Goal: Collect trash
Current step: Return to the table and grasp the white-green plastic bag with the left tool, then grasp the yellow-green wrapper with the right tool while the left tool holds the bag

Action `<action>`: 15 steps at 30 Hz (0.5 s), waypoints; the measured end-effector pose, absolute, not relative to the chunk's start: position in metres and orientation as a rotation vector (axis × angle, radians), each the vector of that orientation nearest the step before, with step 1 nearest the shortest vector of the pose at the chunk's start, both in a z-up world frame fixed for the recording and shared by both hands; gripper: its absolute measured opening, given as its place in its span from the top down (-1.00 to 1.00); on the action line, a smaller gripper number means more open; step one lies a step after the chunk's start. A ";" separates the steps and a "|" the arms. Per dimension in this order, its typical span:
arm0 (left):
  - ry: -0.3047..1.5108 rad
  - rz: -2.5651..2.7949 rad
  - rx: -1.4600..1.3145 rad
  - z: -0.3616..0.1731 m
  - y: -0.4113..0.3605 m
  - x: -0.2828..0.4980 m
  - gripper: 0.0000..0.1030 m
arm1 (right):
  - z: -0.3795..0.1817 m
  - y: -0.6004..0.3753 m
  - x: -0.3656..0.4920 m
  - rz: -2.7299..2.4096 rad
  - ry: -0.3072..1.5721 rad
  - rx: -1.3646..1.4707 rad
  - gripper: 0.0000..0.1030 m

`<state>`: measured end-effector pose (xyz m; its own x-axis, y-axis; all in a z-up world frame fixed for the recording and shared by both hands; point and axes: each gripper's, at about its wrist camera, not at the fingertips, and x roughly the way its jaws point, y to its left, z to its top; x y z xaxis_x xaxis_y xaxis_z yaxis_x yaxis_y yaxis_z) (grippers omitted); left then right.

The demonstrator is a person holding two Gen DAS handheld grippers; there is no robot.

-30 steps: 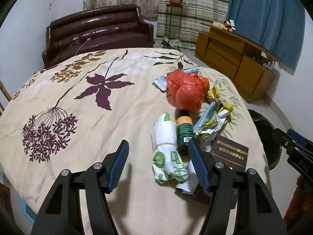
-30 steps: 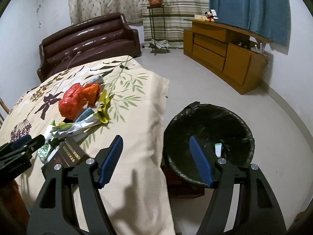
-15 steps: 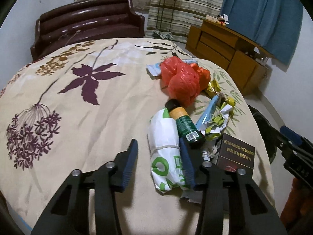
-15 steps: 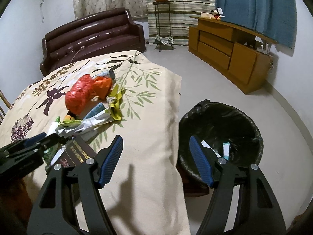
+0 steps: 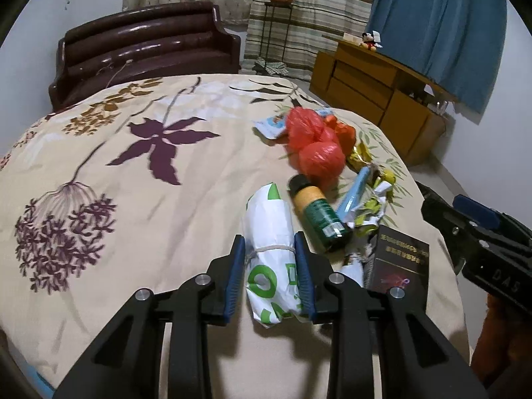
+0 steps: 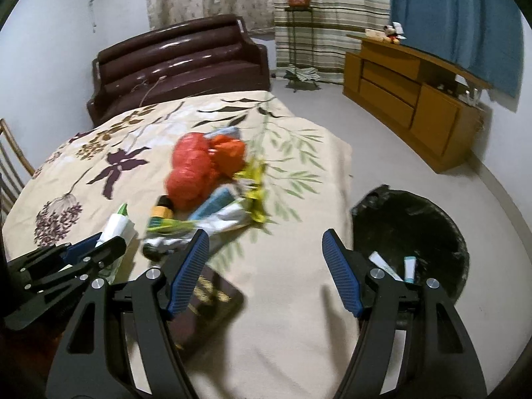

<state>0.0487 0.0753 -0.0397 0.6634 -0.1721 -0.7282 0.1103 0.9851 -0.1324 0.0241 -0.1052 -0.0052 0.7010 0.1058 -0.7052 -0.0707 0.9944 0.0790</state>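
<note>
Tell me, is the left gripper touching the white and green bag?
Touching. The left wrist view shows the left gripper jaws pressing both sides of the white and green bag.

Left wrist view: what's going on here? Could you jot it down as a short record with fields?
Surface: flowered tablecloth
Left claw: jaws have just been closing, pads now against the white-and-green wrapped bundle
Right claw: open, nothing between its jaws
Other litter: green bottle, red bags, dark box
Bin: black-lined bin on the floor
</note>
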 end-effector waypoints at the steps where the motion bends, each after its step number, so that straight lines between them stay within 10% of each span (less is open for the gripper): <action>1: 0.829 -0.153 -0.082 -0.039 0.079 0.048 0.40 | -0.004 -0.101 0.024 0.109 0.788 0.044 -0.34; 15: 0.832 -0.088 -0.128 -0.040 0.123 0.044 0.40 | -0.014 -0.041 0.038 0.161 0.814 -0.057 -0.34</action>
